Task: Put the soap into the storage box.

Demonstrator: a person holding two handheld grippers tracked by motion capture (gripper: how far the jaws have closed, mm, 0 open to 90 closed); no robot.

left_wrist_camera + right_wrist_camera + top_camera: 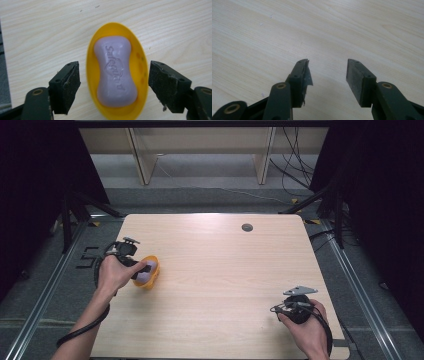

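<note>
A: Status of the left hand-held gripper [113, 82]?

B: From my remote seat I read it as released. In the left gripper view its two black jaws stand wide apart, one on each side of a yellow soap dish [116, 72], and neither pad touches the rim. There is a clear gap of bare counter [37, 32] between each pad and the dish.

A: What is in the dish?

B: A lilac bar of soap [115, 71], waisted in the middle, with raised lettering along its top. It lies lengthwise in the oval dish, running straight away from the gripper, centred between the jaws. Nothing is gripped.

A: High view?

B: The left hand [114, 272] holds the gripper at the near-left part of the counter, with the dish [148, 271] just past the fingers on its right. I can see the yellow rim and a patch of the soap [147, 274] there; the jaws themselves I cannot make out.

A: The right hand-held gripper [328, 75]?

B: Also released. In its own view the jaws are spread over bare wood grain with nothing between them. The pad on the left looks frayed at its edge. In the high view the right hand [307, 322] holds it at the near-right corner, well apart from the dish.
</note>
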